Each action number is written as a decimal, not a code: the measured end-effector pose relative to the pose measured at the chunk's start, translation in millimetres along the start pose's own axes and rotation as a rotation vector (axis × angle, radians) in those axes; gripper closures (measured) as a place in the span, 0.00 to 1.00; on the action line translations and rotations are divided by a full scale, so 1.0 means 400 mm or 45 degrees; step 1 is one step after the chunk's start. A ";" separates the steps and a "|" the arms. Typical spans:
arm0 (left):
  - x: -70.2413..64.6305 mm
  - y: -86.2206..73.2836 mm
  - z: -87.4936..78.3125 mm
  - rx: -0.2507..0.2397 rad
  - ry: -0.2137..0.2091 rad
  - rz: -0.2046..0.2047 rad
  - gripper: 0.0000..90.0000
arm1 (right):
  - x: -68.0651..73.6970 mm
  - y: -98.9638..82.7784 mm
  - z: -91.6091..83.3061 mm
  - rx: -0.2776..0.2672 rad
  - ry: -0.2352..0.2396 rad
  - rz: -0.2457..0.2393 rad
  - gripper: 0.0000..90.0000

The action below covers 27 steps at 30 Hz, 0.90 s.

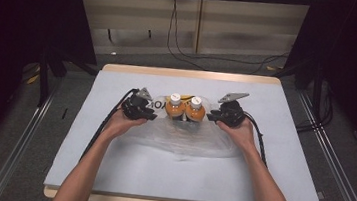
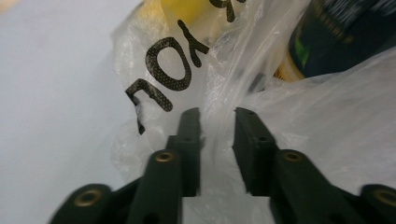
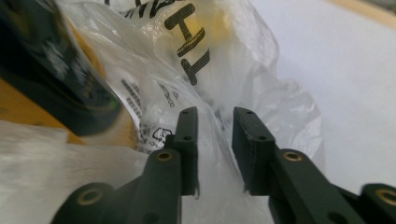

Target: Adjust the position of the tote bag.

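Two orange bottles with white caps, one at left point(image 1: 174, 106) and one at right point(image 1: 195, 108), stand side by side inside a clear plastic bag point(image 1: 187, 137) printed with black letters and a yellow patch. My left gripper point(image 1: 154, 113) sits at the bag's left edge and my right gripper point(image 1: 211, 117) at its right edge. In the left gripper view the jaws of the left gripper point(image 2: 217, 116) stand apart with a fold of bag film point(image 2: 219, 93) between them. The right gripper's jaws point(image 3: 215, 116) also stand apart around bag film point(image 3: 212, 100). A bottle's dark label point(image 3: 46, 79) shows close by.
The bag lies on a pale grey mat point(image 1: 159, 169) covering a wooden table point(image 1: 189, 74). Cables trail from both grippers along the forearms. Dark stands and floor cables surround the table.
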<state>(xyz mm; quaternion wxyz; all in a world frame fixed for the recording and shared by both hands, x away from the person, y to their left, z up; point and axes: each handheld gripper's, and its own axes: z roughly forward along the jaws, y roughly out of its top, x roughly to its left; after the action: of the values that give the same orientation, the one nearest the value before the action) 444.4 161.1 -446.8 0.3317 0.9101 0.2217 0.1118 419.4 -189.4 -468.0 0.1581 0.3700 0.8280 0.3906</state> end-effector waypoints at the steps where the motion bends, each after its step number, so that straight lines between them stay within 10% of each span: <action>1: -0.001 0.001 -0.015 -0.027 -0.014 -0.001 0.72 | -0.001 0.006 -0.014 -0.020 -0.004 -0.009 0.75; 7: -0.023 0.016 -0.107 -0.191 -0.008 0.058 0.71 | 0.007 0.029 -0.094 -0.122 0.023 -0.013 0.69; 14: -0.054 0.066 -0.087 -0.262 -0.105 0.085 0.93 | 0.043 0.055 -0.135 -0.157 0.157 -0.052 1.00; 20: -0.051 0.064 0.008 -0.143 -0.165 0.062 0.97 | 0.060 0.053 -0.089 -0.052 0.220 -0.079 1.00; 27: -0.059 0.043 0.050 0.064 -0.166 0.157 0.99 | 0.062 0.019 -0.018 0.103 0.229 -0.101 1.00</action>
<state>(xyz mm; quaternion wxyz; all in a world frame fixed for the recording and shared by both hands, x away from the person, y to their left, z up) 436.5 127.2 -451.9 0.3148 0.9354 0.1461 0.0670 402.3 -171.7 -456.7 0.0833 0.3063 0.8679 0.3820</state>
